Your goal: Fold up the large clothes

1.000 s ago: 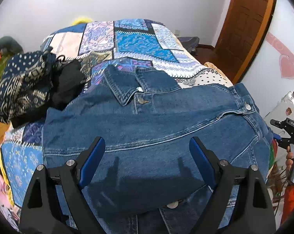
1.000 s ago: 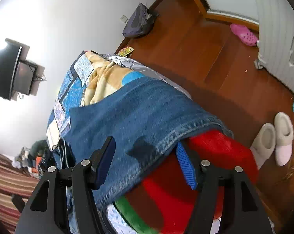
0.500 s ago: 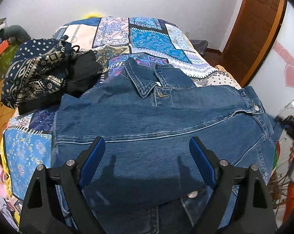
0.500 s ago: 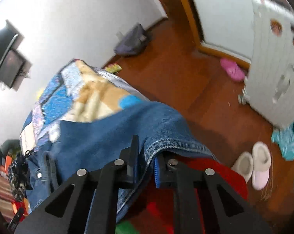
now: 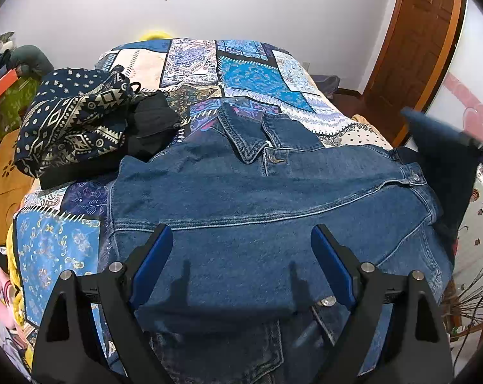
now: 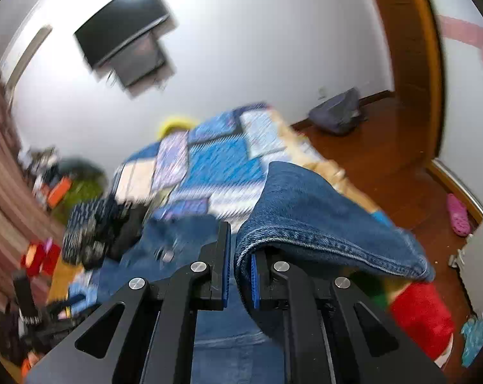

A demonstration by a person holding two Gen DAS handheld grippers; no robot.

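Note:
A blue denim jacket (image 5: 257,198) lies spread on the patchwork bedspread (image 5: 235,73), collar toward the far wall. My left gripper (image 5: 241,256) is open and empty just above the jacket's near half. My right gripper (image 6: 239,249) is shut on the jacket's right edge (image 6: 321,224) and holds it lifted; the raised denim also shows in the left wrist view (image 5: 443,166) at the right.
A pile of patterned navy and black clothes (image 5: 81,124) lies on the bed's left side. A wooden door (image 5: 411,51) and bare wood floor (image 6: 385,166) are to the right. A red cushion (image 6: 420,316) sits below the lifted denim. A pink slipper (image 6: 459,214) lies on the floor.
My right gripper has closed on the jacket's right edge and lifted it up and toward the bed's middle. My left gripper has stayed open and drawn back slightly.

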